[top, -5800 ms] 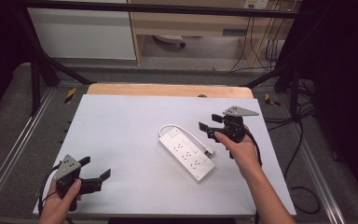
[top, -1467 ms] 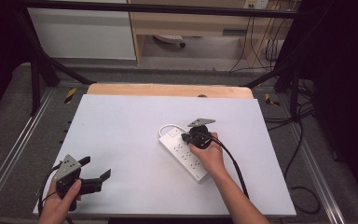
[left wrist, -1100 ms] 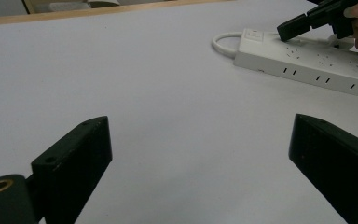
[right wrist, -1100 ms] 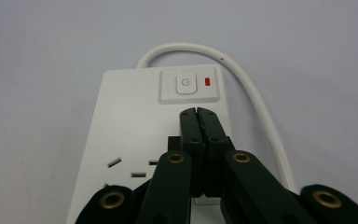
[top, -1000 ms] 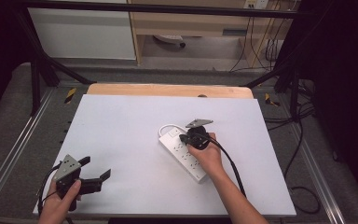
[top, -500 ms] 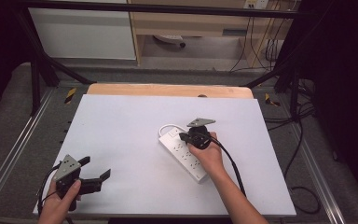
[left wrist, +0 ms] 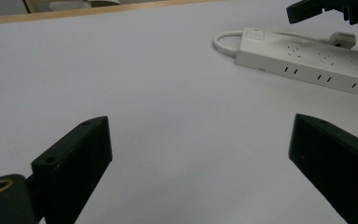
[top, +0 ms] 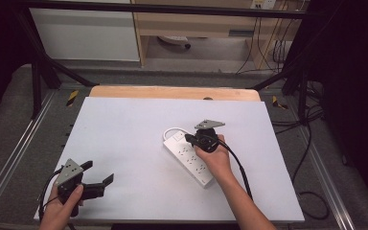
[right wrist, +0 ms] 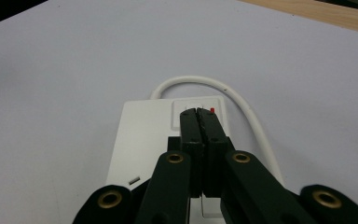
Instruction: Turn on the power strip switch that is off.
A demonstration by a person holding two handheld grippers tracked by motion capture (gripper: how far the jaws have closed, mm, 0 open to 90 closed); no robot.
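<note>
Two grippers on the table, but really one job going on here:

1. Right gripper (right wrist: 198, 111) has its jaws pinched fully together with nothing between them. My guess is that's on purpose: closed jaws make one narrow poking tip, handy for a small button.
2. That tip sits right at the switch (right wrist: 196, 112) on the cord end of the white power strip (top: 190, 155), next to the little red indicator. Looks like it's touching the switch, but I can't tell if it's actually pressing.
3. The strip lies flat and diagonal, right of the table's (top: 124, 124) middle, with its cord (right wrist: 242, 109) looping back alongside it.
4. Left gripper (top: 98, 178) is parked wide open and empty at the near-left corner, well apart, probably just keeping out of the way.
</note>
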